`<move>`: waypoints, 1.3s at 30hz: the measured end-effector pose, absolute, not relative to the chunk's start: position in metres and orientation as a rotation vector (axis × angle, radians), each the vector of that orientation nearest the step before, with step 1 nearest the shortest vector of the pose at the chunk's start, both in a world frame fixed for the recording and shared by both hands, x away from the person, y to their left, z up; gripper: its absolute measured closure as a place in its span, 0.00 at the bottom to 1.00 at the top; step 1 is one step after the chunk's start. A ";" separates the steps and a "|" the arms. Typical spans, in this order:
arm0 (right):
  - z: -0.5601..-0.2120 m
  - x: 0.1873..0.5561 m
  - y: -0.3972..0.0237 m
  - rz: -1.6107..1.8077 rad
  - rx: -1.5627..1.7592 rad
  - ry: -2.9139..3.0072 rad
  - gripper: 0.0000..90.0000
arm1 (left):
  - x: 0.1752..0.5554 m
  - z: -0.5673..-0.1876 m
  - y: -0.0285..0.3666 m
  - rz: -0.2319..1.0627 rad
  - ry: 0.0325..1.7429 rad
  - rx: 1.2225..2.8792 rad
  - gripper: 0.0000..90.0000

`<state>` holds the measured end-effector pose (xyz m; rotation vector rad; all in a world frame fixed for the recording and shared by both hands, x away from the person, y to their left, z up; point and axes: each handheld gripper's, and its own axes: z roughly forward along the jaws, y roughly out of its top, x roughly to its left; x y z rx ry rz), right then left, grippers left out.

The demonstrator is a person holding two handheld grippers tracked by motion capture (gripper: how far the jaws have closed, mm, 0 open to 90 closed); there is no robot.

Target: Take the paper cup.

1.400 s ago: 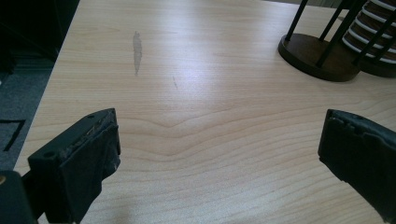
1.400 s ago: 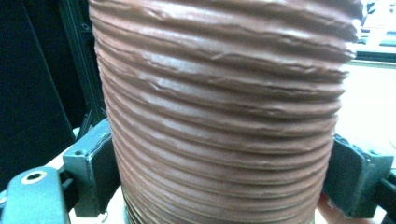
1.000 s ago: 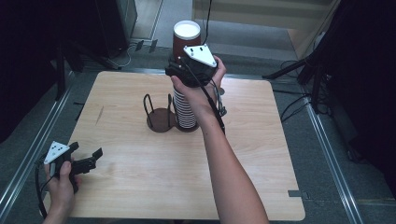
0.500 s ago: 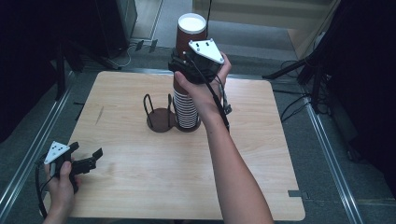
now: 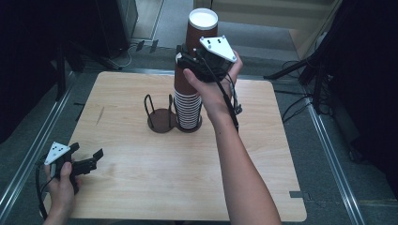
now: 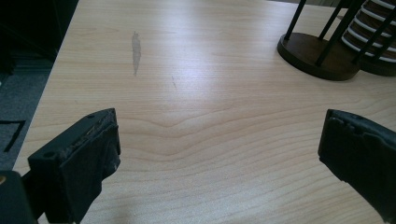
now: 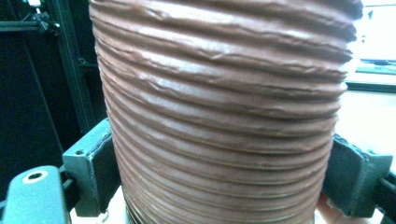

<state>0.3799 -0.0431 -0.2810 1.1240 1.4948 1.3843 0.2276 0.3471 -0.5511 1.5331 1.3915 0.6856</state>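
Up high over the far half of the table (image 5: 141,197), the right gripper (image 5: 187,63) has its jaws clamped on either side of a brown ribbed paper cup (image 5: 199,35), which sits at the very top of the tall cup stack (image 5: 188,110). In the right gripper view the cup's ridged wall (image 7: 224,116) is pressed between the two black pads. The stack stands in one side of a dark wire holder (image 5: 162,117), whose other ring is bare. Down at the near left corner, the left gripper (image 5: 89,164) rests low over the wood, jaws spread wide with nothing between them.
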 end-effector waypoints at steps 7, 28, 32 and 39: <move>-0.281 0.374 -0.060 1.369 1.130 1.470 0.14 | 0.228 -0.551 0.347 0.688 1.392 1.534 0.00; -0.301 0.358 -0.092 1.315 1.117 1.454 0.14 | 0.228 -0.551 0.346 0.690 1.393 1.533 0.00; -0.309 0.356 -0.097 1.298 1.117 1.460 0.14 | 0.228 -0.551 0.346 0.691 1.392 1.535 0.00; -0.323 0.352 -0.106 1.287 1.138 1.465 0.14 | 0.228 -0.551 0.346 0.693 1.392 1.538 0.00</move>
